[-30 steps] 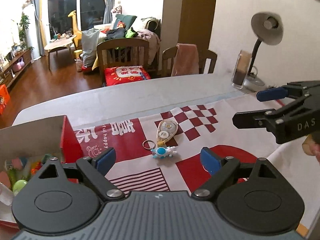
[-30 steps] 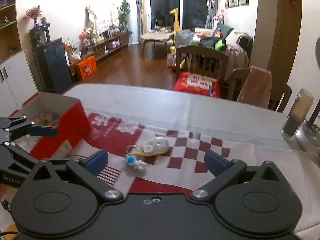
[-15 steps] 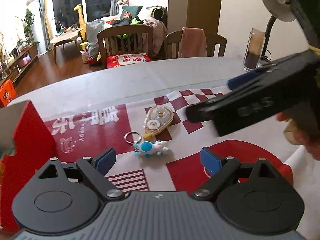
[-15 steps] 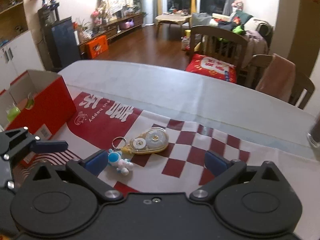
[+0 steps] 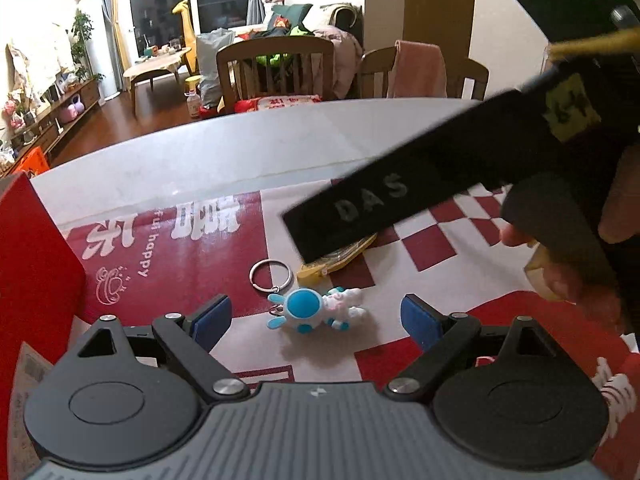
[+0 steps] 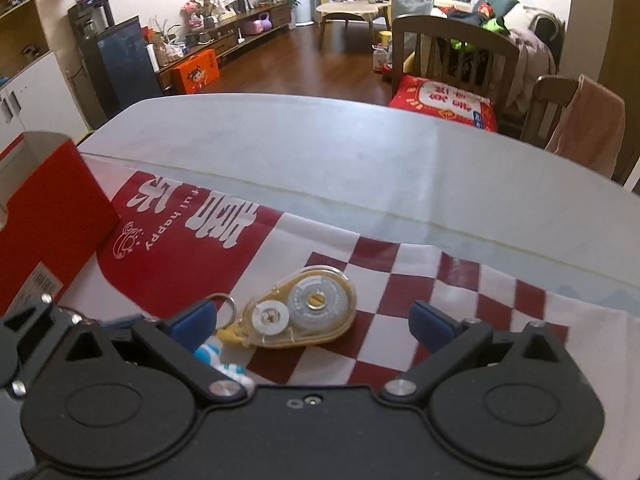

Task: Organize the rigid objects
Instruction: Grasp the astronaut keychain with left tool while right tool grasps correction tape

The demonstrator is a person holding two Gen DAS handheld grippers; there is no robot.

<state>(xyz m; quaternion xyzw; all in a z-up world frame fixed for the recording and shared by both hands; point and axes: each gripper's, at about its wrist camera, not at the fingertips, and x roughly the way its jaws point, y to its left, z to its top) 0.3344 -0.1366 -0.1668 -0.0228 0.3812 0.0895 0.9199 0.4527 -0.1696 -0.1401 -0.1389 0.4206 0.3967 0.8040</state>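
Note:
A blue and white astronaut keychain [image 5: 316,310] with a metal ring [image 5: 270,275] lies on the red and white cloth, right between the fingertips of my open left gripper [image 5: 316,318]. A clear yellow correction tape dispenser [image 6: 302,308] lies just beyond it, between the fingertips of my open right gripper [image 6: 314,318]. In the left wrist view the right gripper's black finger [image 5: 384,208] reaches over the dispenser [image 5: 336,262] and hides most of it. In the right wrist view the keychain [image 6: 218,356] shows partly, behind the left fingertip.
A red cardboard box [image 5: 36,264] stands at the left of the cloth; it also shows in the right wrist view [image 6: 48,216]. The white table [image 6: 360,152] runs beyond the cloth. Wooden chairs [image 5: 276,68] stand at its far side.
Both grippers have moved forward and down toward the two objects. The right gripper has swung in over the correction tape. The box has slid out to the left edge of both views.

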